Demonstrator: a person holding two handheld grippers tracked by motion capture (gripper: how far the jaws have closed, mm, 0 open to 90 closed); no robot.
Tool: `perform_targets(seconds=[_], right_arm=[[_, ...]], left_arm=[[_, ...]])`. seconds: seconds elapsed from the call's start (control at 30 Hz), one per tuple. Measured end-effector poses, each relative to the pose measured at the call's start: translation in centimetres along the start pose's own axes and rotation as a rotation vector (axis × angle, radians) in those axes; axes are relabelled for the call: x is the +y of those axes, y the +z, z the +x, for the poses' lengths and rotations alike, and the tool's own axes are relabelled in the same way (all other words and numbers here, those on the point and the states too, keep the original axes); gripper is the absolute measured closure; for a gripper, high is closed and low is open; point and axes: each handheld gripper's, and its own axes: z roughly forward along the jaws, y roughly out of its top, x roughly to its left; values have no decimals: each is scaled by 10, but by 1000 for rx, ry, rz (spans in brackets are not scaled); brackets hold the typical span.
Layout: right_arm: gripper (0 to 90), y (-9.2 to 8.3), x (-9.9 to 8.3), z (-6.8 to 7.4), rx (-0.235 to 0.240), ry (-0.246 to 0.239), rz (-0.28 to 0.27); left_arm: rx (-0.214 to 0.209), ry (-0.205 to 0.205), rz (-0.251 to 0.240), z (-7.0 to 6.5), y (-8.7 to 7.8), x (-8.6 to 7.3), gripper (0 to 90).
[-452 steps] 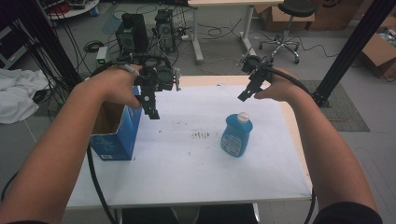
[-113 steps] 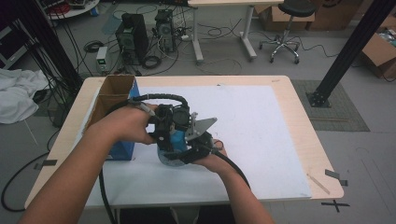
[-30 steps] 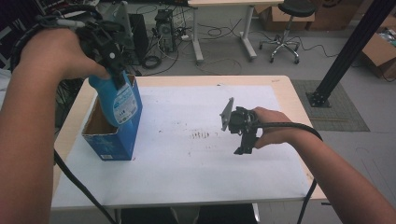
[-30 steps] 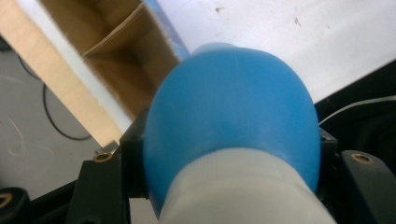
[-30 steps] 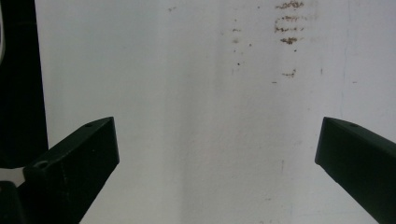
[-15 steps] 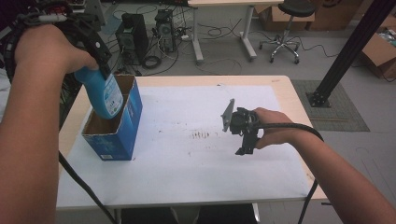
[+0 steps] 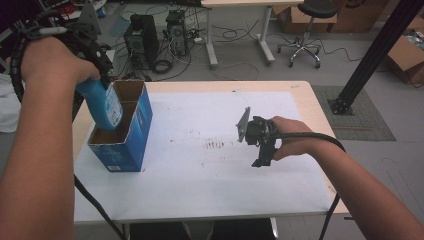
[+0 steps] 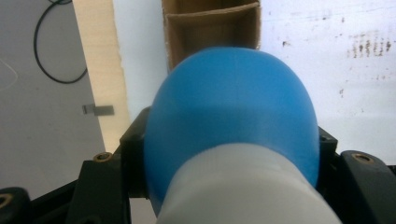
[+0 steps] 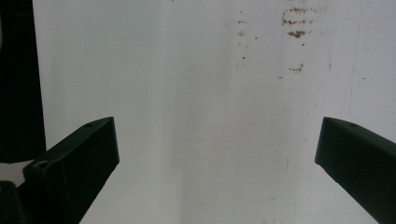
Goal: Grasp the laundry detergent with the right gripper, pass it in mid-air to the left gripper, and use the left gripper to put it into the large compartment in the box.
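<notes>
A blue bottle [image 7: 103,107] with a white cap hangs tilted, its base dipping into the near compartment of the open blue cardboard box [image 7: 134,134] at the table's left. My left gripper [image 7: 98,80] is shut on the bottle's upper part. From the left gripper view the bottle [image 8: 231,105] bulges between the black jaws of the left gripper [image 8: 229,154], with the box [image 8: 210,28] below it. My right gripper [image 7: 262,158] hovers over the white mat right of centre. In its own view the right gripper [image 9: 217,163] stands open with nothing between the jaws.
The white mat [image 7: 200,170] carries a few brown stains [image 7: 216,145] near its middle. The wooden table edge [image 7: 320,115] runs along the right. Beyond the table are computer towers [image 7: 142,32], cables, an office chair [image 7: 305,30] and a black post [image 7: 370,55].
My left hand has carried the bottle left and slightly down, so its base now sits in the box's opening. The right gripper has stayed in place, still open.
</notes>
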Motion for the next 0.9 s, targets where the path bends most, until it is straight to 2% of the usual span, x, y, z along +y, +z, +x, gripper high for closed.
perform_targets(seconds=[0.2,0.3,0.4,0.43,0.63,0.9], right_arm=[[0,1,-1,1,6,3,11],[0,0,-1,1,4,5,14],[0,0,0,2,2,4,14],[0,0,0,2,2,4,14],[0,0,-2,3,2,5,7],[0,-1,-6,2,-5,15,4]], left_arm=[[-13,-4,15,4,19,2,384],[-7,-4,29,4,34,3,384],[-2,-1,34,4,41,4,384],[-2,-9,32,3,46,3,384],[7,4,48,1,75,3,384],[-13,15,70,0,112,2,384]])
